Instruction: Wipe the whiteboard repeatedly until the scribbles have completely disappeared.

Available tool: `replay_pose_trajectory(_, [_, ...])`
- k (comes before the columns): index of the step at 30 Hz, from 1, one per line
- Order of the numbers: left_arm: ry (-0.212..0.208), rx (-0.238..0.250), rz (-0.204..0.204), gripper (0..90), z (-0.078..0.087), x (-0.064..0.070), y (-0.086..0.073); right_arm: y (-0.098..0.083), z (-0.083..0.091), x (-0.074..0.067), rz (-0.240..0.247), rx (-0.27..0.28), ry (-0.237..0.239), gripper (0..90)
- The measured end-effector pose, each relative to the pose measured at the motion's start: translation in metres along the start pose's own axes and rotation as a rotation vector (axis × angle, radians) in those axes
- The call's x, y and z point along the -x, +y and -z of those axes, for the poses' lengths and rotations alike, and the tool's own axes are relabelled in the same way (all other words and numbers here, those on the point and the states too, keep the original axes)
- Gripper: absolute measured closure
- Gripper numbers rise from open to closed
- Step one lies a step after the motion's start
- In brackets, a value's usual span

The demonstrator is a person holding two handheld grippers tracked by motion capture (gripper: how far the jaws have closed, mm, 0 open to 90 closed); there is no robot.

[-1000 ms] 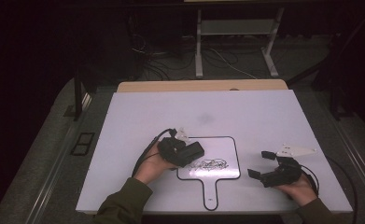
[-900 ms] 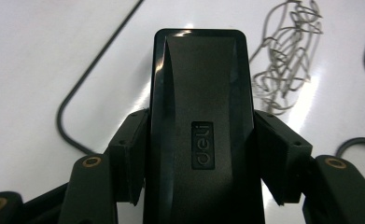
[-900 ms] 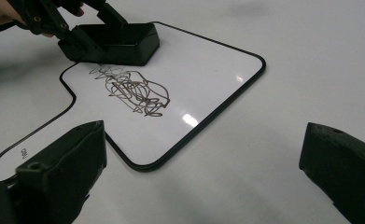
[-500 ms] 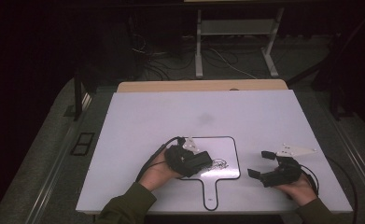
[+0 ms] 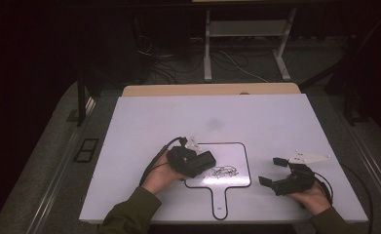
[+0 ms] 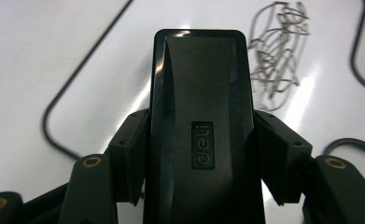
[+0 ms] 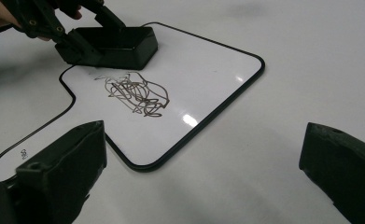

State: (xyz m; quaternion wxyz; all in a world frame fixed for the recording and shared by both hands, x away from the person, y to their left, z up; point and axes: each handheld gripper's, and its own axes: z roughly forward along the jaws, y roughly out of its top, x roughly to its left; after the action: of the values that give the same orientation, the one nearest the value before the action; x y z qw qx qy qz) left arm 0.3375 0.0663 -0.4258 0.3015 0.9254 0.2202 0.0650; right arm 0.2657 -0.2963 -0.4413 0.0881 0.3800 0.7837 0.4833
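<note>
A small handled whiteboard (image 5: 232, 155) lies on the white table with a dark scribble (image 5: 223, 171) near its lower middle. My left gripper (image 5: 192, 163) is shut on a black eraser (image 5: 205, 161), which rests on the board's left part just left of the scribble. In the left gripper view both pads clamp the eraser's (image 6: 201, 93) sides, and the scribble (image 6: 278, 51) lies ahead to its right. My right gripper (image 5: 272, 171) stands open to the right of the board, with nothing between its jaws. The right gripper view shows the scribble (image 7: 133, 95) and the eraser (image 7: 124, 44) beyond it.
The white table (image 5: 276, 122) has a wooden strip (image 5: 212, 89) along its far edge. A black cable (image 5: 156, 158) trails from the left gripper. Behind the table, on the dark floor, stand metal legs (image 5: 207, 53) and loose cables.
My left gripper has slid the eraser a little right and toward me, onto the whiteboard and closer to the scribble. The right gripper has stayed put.
</note>
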Motion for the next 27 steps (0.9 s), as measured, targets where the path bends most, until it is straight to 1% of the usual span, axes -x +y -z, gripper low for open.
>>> replay_pose_trajectory(2, [-0.001, -0.001, -0.002, 39.7, 0.000, -0.002, 0.000, 0.000, 0.000, 0.000, 0.000, -0.001, 0.000, 0.0])
replay_pose_trajectory(3, [0.004, -0.001, 0.001, 39.7, 0.000, 0.000, 0.000, 0.000, 0.000, 0.000, 0.001, -0.001, 0.000, 0.0])
replay_pose_trajectory(6, [0.010, -0.012, -0.018, 39.6, 0.001, 0.004, 0.001, 0.000, -0.001, 0.000, 0.002, 0.001, 0.000, 0.0])
replay_pose_trajectory(7, [0.005, -0.014, -0.017, 39.6, 0.001, 0.006, 0.001, 0.000, -0.001, 0.000, 0.001, 0.001, 0.000, 0.0])
replay_pose_trajectory(10, [-0.011, -0.012, -0.030, 39.6, 0.000, 0.012, 0.000, 0.000, -0.001, 0.000, 0.002, 0.000, -0.001, 0.0])
replay_pose_trajectory(11, [-0.016, -0.009, -0.027, 39.7, 0.000, 0.015, 0.000, 0.000, -0.001, 0.000, 0.000, -0.001, 0.000, 0.0])
replay_pose_trajectory(14, [-0.026, -0.022, -0.059, 39.6, -0.001, 0.022, 0.003, 0.000, -0.001, 0.000, 0.002, -0.001, -0.001, 0.0])
replay_pose_trajectory(16, [-0.028, -0.024, -0.072, 39.6, -0.003, 0.026, 0.004, 0.000, -0.001, 0.000, 0.002, 0.000, -0.001, 0.0])
replay_pose_trajectory(18, [-0.025, -0.033, -0.080, 39.6, -0.003, 0.027, 0.005, 0.000, -0.001, 0.000, 0.001, 0.000, -0.001, 0.0])
replay_pose_trajectory(21, [-0.012, -0.029, -0.064, 39.6, -0.004, 0.024, 0.006, 0.000, -0.001, 0.000, 0.001, -0.001, -0.001, 0.0])
replay_pose_trajectory(27, [0.021, -0.025, -0.030, 39.6, -0.004, 0.013, 0.006, 0.000, -0.001, 0.000, 0.004, 0.000, -0.002, 0.0])
